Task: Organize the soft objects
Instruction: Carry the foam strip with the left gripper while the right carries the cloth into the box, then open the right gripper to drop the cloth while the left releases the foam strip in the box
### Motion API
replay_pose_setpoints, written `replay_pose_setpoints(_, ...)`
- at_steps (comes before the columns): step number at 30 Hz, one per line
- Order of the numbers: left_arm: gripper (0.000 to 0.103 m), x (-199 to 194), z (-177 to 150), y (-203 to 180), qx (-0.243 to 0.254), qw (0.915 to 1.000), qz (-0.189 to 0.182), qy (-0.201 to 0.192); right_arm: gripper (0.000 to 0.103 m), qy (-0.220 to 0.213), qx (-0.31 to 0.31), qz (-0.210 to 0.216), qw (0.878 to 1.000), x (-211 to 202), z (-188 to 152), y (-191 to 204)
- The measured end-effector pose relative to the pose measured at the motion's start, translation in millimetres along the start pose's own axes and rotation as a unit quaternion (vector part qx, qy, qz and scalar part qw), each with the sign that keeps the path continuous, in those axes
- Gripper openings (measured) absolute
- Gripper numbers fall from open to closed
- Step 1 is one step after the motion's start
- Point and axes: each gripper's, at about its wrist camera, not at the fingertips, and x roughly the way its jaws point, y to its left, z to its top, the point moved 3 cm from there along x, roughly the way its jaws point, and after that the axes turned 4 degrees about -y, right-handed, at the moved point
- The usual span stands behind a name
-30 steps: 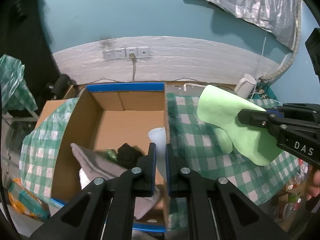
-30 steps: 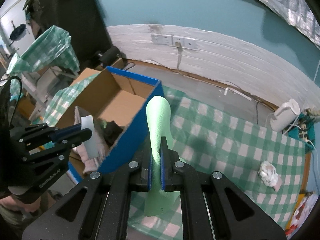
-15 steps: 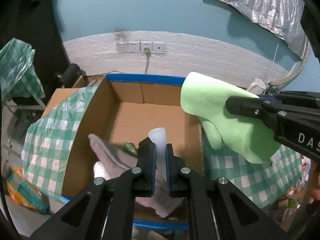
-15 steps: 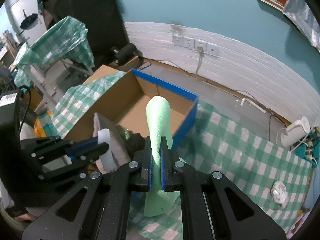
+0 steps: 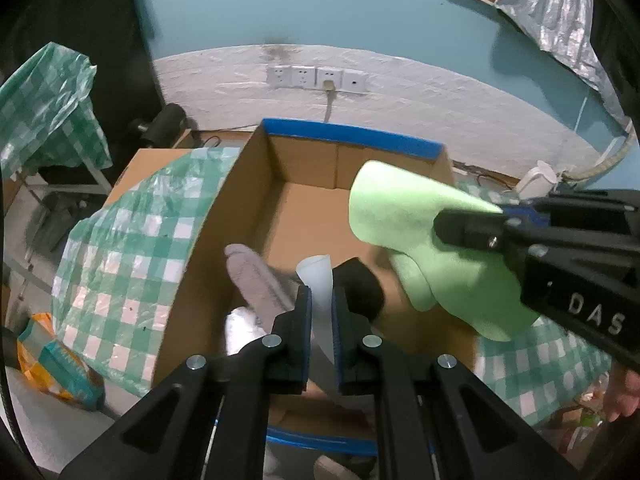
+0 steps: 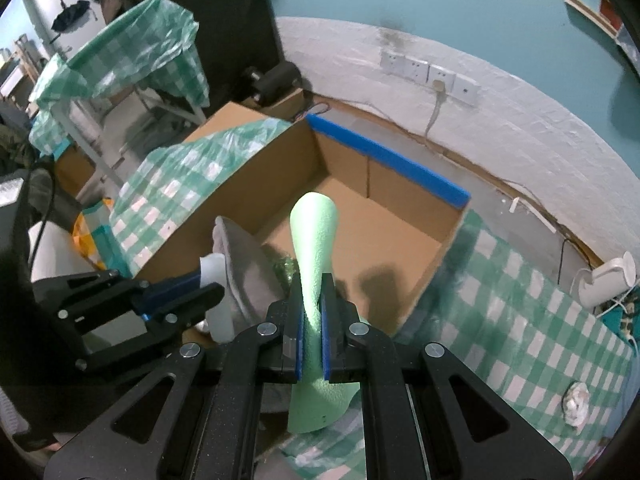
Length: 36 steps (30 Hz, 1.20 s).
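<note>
Over the cardboard box [image 5: 304, 208], the right gripper [image 6: 311, 330] clenched the green cloth [image 6: 314, 236] and the left gripper [image 5: 320, 316] pinched a white piece [image 5: 318, 280]; next, both likely needed releasing inside.

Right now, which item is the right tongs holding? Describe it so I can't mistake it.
Find the cardboard box with the blue-taped rim. Just above its near side, the right tongs pinch a light green cloth, unlike the grey cloth beside it.

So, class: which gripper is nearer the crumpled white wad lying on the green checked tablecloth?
Right. The right gripper hangs over the cardboard box's near corner, nearer the wad; the left gripper is farther, beyond it.
</note>
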Motion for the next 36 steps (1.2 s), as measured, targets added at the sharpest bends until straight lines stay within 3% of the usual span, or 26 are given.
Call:
replay_pose_setpoints(5, 0.021, 7, -2, 9, -0.002, 0.9998, 0.019, 0.009, 0.007, 0.013, 0.01, 0.013, 1.0, 14, -4, 0)
replay_pose_setpoints(6, 0.024, 8, -3, 11, -0.004, 0.9997, 0.02, 0.011, 0.011, 0.013, 0.012, 0.007, 1.0, 15, -6, -3)
replay_pose_setpoints(8, 0.028, 9, -3, 13, -0.008, 0.9997, 0.02, 0.014, 0.031, 0.014, 0.014, -0.002, 1.0, 16, -8, -6)
replay_pose_setpoints(14, 0.028, 8, 0, 13, -0.011, 0.9997, 0.018, 0.013, 0.051, 0.005, 0.022, -0.016, 1.0, 12, -11, -15)
replay_pose_setpoints(34, 0.029, 9, 2, -16, 0.007, 0.9998, 0.007, 0.018, 0.056, -0.014, 0.05, -0.035, 0.998, -16, -31, -57)
replay_pose_setpoints(36, 0.036, 10, 2, -22, 0.011, 0.9997, 0.005, 0.02, 0.056, -0.014, 0.053, -0.037, 0.998, -19, -34, -62)
